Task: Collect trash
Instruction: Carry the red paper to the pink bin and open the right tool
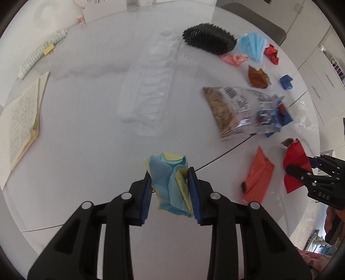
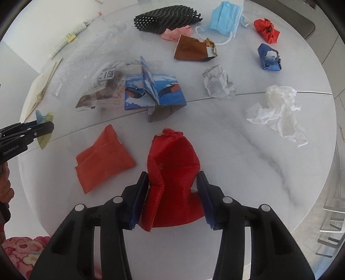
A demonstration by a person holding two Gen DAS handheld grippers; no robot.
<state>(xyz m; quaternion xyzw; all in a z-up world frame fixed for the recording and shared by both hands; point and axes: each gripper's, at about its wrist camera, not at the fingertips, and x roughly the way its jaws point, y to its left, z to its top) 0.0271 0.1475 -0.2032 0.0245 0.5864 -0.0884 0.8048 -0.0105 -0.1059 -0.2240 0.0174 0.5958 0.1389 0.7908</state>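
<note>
Left tongs (image 1: 170, 189) clamped on a crumpled blue-and-yellow paper wad (image 1: 170, 185), lower centre of the left wrist view, held above the white table (image 1: 86, 129). Right tongs (image 2: 173, 200) closed around a red wrapper (image 2: 172, 172), lower centre of the right wrist view; both pads press its sides. Loose trash on the table: orange packet (image 2: 103, 159) just left of the red wrapper, clear snack bag (image 2: 101, 90) and blue printed carton (image 2: 153, 88) mid-frame, brown wrapper (image 2: 192, 48), blue face mask (image 2: 226, 19) and black mesh piece (image 2: 166, 19) along the top, white tissue (image 2: 278, 109) at right, crumpled grey paper (image 2: 217, 81) just above the table seam.
</note>
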